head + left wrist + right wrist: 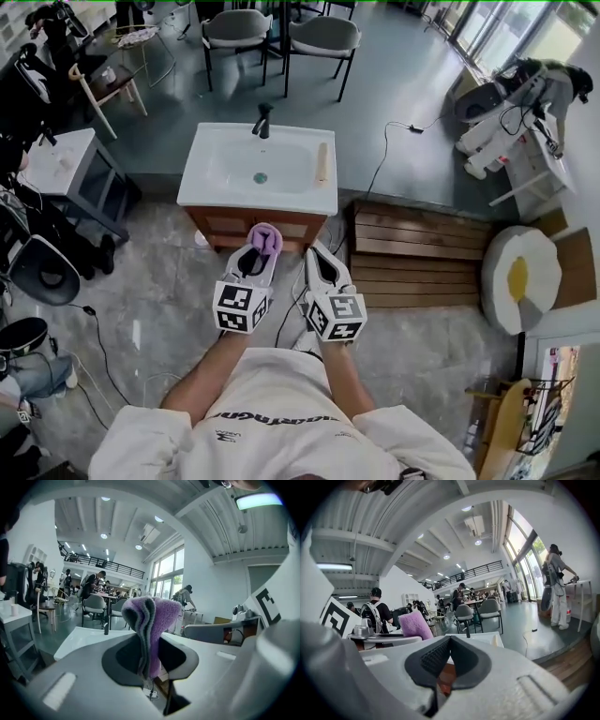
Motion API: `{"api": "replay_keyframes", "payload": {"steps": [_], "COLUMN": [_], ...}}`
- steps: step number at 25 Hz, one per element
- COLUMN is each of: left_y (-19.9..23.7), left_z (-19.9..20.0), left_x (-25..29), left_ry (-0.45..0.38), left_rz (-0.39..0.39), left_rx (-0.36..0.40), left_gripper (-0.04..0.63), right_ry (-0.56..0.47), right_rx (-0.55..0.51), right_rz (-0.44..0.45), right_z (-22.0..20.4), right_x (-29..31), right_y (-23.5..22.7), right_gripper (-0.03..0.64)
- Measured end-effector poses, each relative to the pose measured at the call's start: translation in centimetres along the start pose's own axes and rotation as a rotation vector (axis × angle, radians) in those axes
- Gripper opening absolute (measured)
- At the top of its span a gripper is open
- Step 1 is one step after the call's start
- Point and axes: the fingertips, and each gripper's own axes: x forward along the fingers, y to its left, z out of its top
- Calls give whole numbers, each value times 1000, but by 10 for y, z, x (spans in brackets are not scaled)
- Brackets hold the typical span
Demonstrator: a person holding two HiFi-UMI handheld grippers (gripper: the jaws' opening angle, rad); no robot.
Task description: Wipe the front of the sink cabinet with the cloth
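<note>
**Operator:** How is the left gripper (260,249) configured?

**Technician:** Its jaws are clamped on a folded purple fleecy cloth (265,238). In the left gripper view, the cloth (151,620) is seen pinched between the dark pads, and its folded bulk stands out above the jaw tips.

**Operator:** Where is the cloth located relative to the work surface?

**Technician:** It is held before the brown wooden sink cabinet (230,225), near the middle of the cabinet front. It sits just below the white rectangular basin top (211,187). Contact between the cloth and the cabinet front cannot be confirmed from any view.

**Operator:** What is recorded for the right gripper (317,251)?

**Technician:** It is held just beside the left gripper and is pointed at the same cabinet. In the right gripper view, the ribbed dark pads of the right gripper (449,654) are brought together at the tips. Nothing is gripped between them. The cloth is seen off to the left of these jaws, apart from them.

**Operator:** Which surrounding items are noted?

**Technician:** A black faucet (263,120) is mounted at the rear edge of the basin top. A pale cylindrical item (322,162) is laid on the right part of the basin top. A slatted wooden platform (417,253) is located on the floor just to the right of the cabinet. Two grey chairs (323,37) are placed well beyond the sink.
</note>
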Motion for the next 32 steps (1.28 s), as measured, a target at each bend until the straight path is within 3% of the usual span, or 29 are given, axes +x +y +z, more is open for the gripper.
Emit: {"api": "replay_keyframes", "payload": {"steps": [4,11,32], "left_y": [5,5,21], "left_z": [31,48,52], "left_x": [-12,-18,-4], "left_ry": [-58,-102,-129], "left_rz": [2,31,67], "left_rx": [19,34,43], "left_gripper": [78,78,78], "right_ry": [-47,-76,-124], "right_rx": [-21,-41,-77], "right_rz": [32,52,92], "right_z": [25,39,49], "right_x": [3,6,32], "right_y": [18,24,23], "right_gripper": [-5,-6,-6]}}
